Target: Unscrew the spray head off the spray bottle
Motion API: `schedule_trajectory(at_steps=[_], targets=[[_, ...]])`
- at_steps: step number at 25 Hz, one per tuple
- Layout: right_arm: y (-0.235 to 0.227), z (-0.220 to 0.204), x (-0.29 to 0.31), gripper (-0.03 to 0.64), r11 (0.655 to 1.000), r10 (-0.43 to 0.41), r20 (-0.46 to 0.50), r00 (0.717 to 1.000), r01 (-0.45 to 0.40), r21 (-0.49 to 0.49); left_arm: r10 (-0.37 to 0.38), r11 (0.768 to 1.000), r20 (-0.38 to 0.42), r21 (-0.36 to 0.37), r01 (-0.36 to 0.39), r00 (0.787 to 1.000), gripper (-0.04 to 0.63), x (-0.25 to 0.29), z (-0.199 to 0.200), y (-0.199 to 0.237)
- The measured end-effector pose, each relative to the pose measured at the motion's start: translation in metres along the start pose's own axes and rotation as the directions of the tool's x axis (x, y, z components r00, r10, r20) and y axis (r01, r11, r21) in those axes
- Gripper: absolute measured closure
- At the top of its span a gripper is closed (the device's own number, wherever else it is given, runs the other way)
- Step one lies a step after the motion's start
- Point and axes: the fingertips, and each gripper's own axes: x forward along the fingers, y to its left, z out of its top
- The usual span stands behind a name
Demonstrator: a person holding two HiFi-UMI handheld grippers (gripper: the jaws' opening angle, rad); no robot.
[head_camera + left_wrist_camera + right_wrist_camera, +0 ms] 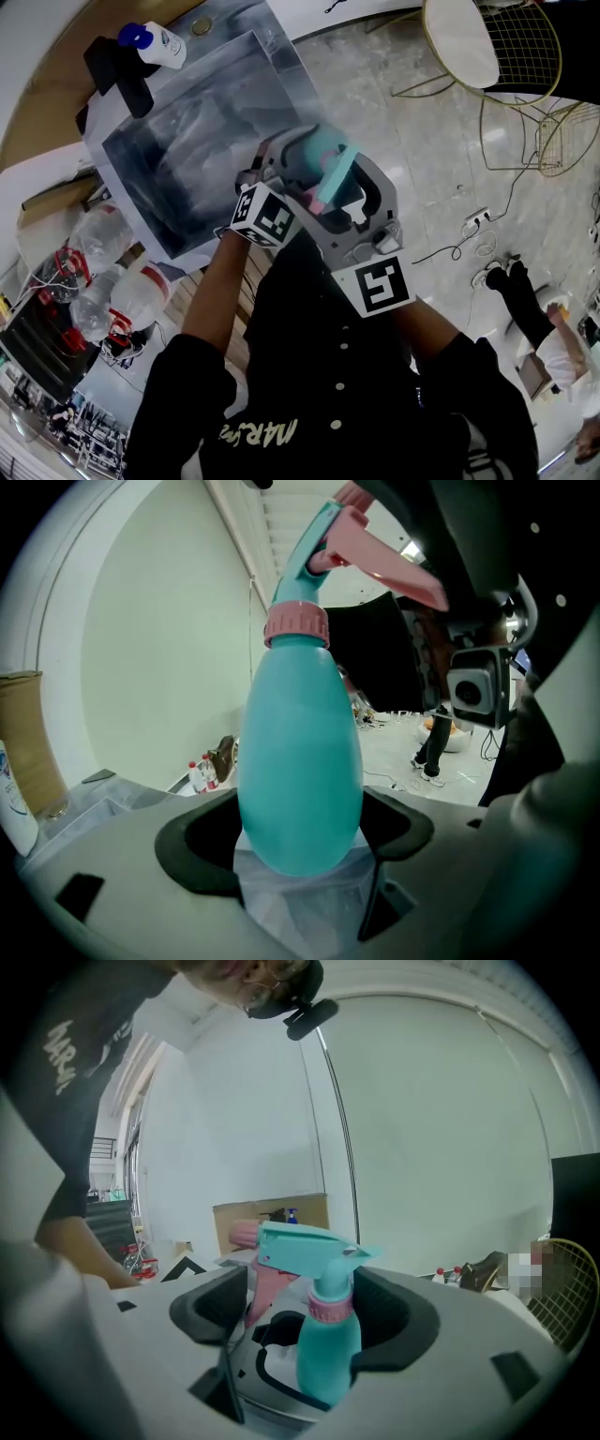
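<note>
Head view gave us both tools meeting over a grey tub [187, 159], the teal spray bottle [317, 148] raised between them, but it hid how the jaws stood. Left gripper view showed the left gripper [300, 832] clenched on the bottle's rounded body. Right gripper view alone showed the right gripper [307, 1309] released, its jaws spread either side of the spray head [305, 1246], whose pink collar [329, 1307] sat on the neck.

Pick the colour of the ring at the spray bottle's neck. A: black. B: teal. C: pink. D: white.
C: the ring on top of the teal bottle shows pink in both gripper views.
</note>
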Motion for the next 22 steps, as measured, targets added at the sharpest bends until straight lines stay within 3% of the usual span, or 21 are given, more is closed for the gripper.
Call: schedule_trajectory(at_steps=[8,14,22], targets=[[-0.001,-0.001,0.002,0.287,1.000,0.006,0.010,1.000,-0.006,0.002,0.007,1.000,0.000,0.000,-0.007,1.000,0.196,-0.002,0.001,0.002],[-0.007,-0.002,-0.004,0.304,0.997,0.081,-0.001,0.997,-0.081,0.007,0.010,1.000,0.003,0.000,-0.010,1.000,0.196,0.000,0.000,0.003],[-0.008,-0.005,-0.011,0.331,0.982,0.178,-0.039,0.983,-0.180,-0.055,0.005,1.000,0.005,0.002,-0.005,1.000,0.196,0.001,0.001,0.002]])
